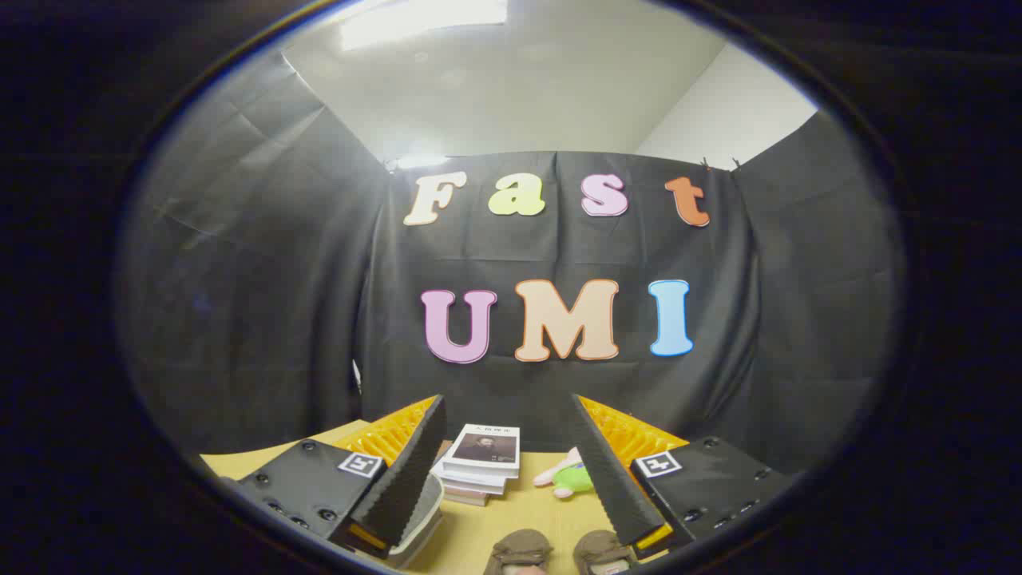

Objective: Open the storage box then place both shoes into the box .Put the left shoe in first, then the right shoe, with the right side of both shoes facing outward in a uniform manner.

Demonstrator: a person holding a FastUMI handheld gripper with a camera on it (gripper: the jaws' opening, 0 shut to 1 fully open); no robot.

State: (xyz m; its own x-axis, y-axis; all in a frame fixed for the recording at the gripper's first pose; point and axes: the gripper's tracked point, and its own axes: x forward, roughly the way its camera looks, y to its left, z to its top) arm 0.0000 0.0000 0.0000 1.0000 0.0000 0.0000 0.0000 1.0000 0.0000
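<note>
Shoes (559,553) low between the parted jaws.

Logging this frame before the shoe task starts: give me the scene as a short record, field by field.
gripper: fingers open, holding nothing, raised above the table
table: tan surface
shoes: pair of brown shoes side by side, below and between the fingers, nearest the camera
books: small stack between the fingers, beyond the shoes
plush toy: green and pink, beside the books, partly behind one finger
white-rimmed object: under the other finger, cannot tell what it is
task progress: shoes not yet picked up
</note>
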